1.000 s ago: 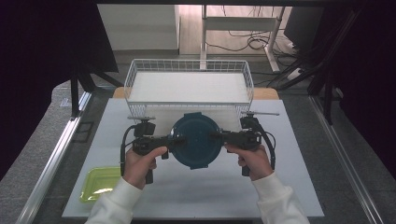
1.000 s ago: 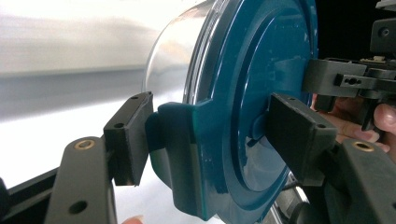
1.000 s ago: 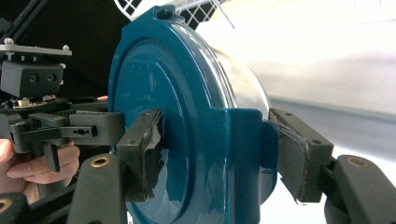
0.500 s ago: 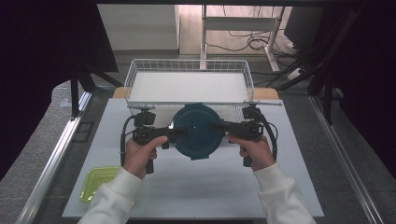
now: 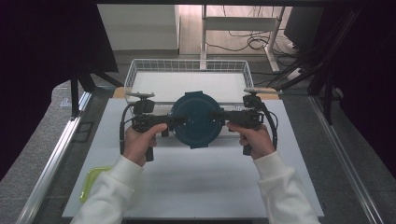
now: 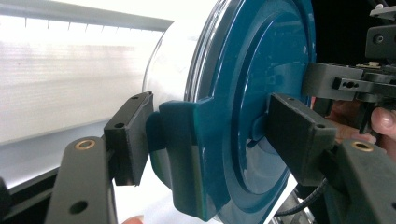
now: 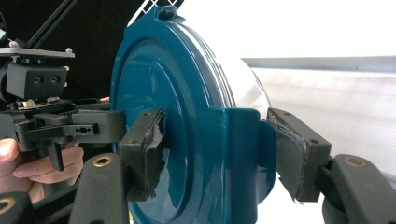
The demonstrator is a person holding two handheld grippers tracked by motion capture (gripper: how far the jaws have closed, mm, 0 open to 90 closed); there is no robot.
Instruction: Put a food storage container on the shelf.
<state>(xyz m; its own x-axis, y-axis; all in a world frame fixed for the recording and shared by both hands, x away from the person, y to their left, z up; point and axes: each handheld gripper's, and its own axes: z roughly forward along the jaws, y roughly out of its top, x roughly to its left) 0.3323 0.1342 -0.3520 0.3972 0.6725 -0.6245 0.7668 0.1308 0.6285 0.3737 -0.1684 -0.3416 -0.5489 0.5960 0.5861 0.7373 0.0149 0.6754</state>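
Both the left tool and the right tool clench opposite latches of the teal lidded container, held near the wire basket; next seems lowering it inside evenly.

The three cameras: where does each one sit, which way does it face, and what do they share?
High view: above the person's side, facing forward and down on the table; both sleeved forearms show.
Left gripper view: rides the left gripper, looking along its jaws.
Right gripper view: rides the right gripper, likewise.
All share the round teal-lidded container, clamped at opposite latch tabs.
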